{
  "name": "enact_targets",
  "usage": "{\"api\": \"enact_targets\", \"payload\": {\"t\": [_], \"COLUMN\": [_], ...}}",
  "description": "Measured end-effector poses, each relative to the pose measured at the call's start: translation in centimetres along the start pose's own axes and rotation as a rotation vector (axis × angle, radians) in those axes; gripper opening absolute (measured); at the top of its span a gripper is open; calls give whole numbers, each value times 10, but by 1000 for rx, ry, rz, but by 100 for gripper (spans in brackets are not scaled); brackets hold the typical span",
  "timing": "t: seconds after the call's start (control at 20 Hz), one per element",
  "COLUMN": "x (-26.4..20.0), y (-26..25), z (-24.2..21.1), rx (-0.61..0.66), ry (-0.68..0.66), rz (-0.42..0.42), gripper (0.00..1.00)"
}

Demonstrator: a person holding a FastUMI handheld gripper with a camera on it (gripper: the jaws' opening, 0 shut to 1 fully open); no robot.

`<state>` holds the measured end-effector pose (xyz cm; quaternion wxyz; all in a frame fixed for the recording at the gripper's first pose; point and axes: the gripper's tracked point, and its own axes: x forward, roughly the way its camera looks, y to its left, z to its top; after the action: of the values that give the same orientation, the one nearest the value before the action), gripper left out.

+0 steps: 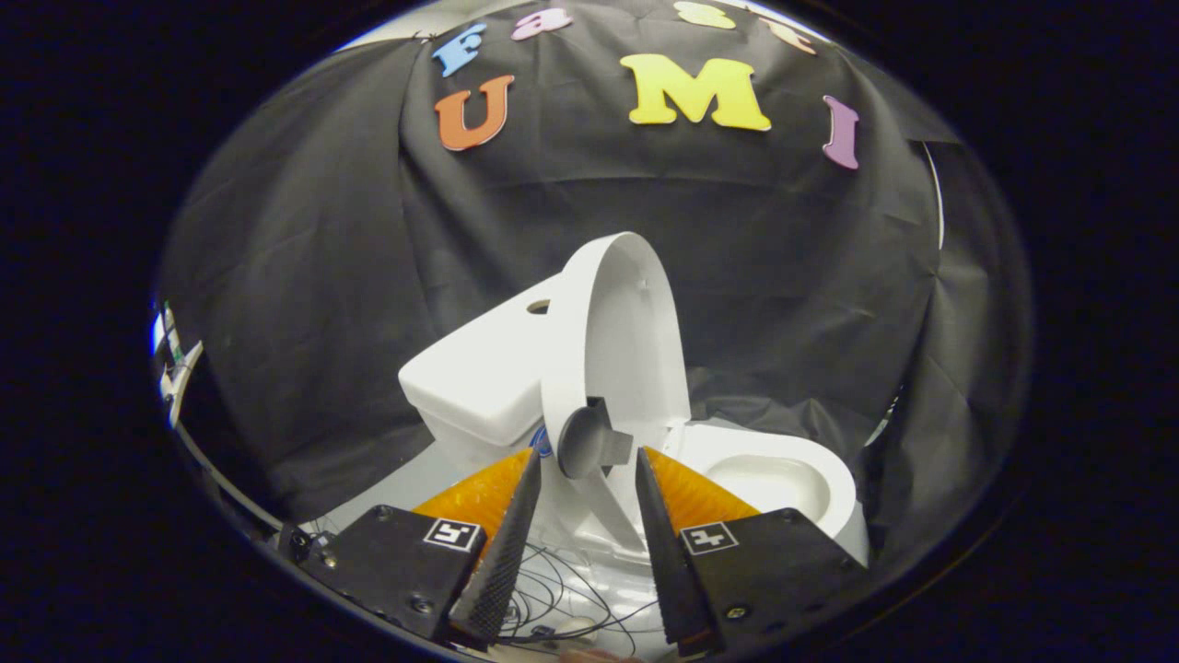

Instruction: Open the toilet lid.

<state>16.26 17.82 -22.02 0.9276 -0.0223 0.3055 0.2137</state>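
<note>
A white toilet stands just ahead of me, its tank (479, 378) to the left and its open bowl (774, 479) to the right. The lid (612, 341) is raised, standing nearly upright between them with its inner face toward the bowl. A grey knob-like handle (589, 440) sticks out from the lid's lower edge. My gripper (588, 455) is open, its fingertips (532, 465) flanking the handle closely with a small gap on each side, so nothing is clamped.
Black cloth hangs behind and around the toilet as the booth wall. Thin dark cables (571, 599) lie on the pale floor below the fingers. The tank top has a round hole (539, 306).
</note>
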Motion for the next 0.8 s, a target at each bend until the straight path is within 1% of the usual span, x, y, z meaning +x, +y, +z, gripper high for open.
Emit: {"api": "enact_targets", "payload": {"t": [0.15, 0.25, 0.35, 0.45, 0.55, 0.65, 0.8], "x": [-8, -20, -32, -51, -64, -90, -123], "y": [-9, -16, -33, -54, -62, -81, -102], "z": [13, 32, 48, 54, 57, 63, 73], "rx": [12, 6, -14, -25, -3, 16, -7], "ry": [-89, -204, -299, -327, -356, -407, -492], "rz": [7, 35, 25, -3, -3, 4, -3], "gripper": [65, 65, 77, 89, 100, 100, 100]}}
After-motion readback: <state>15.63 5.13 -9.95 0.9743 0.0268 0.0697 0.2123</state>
